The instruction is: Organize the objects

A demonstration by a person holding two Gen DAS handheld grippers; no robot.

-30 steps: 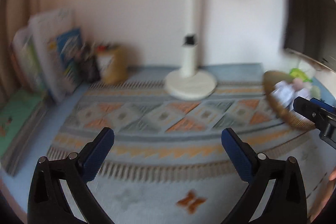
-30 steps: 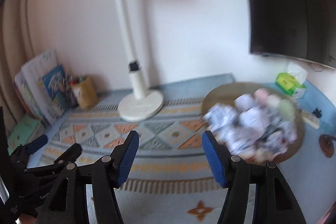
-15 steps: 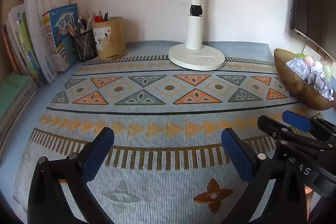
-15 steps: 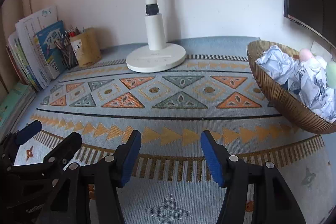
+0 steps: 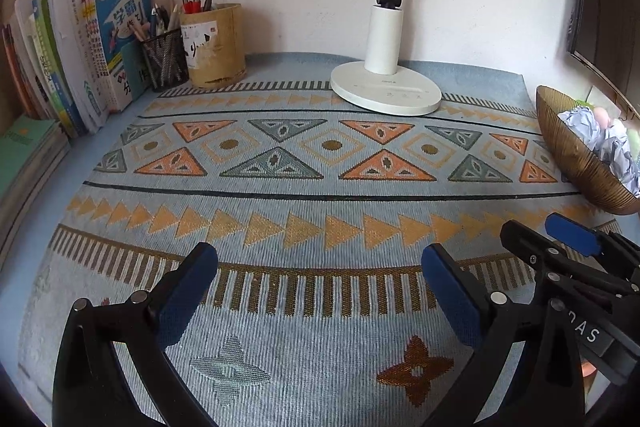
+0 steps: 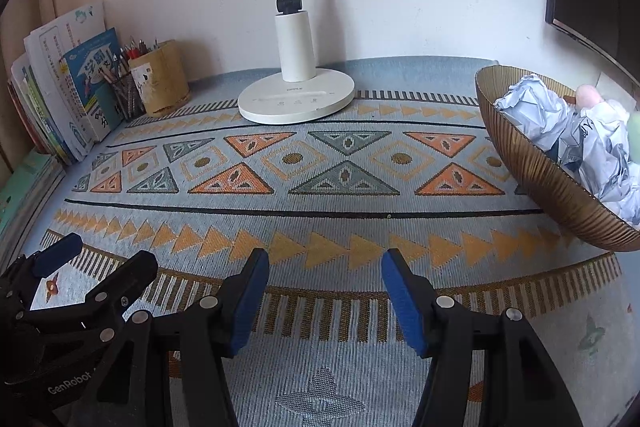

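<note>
The left tool is wide open and holds nothing. The right tool is open too, but less wide, and it is empty as well. Both sit low and side by side over the patterned cloth on the worktop, maybe so they are ready to reach. The crumpled paper balls lie in the brown bowl on the right, so they stay together. The pen cups and books stand at the back by the wall, near the lamp.
</note>
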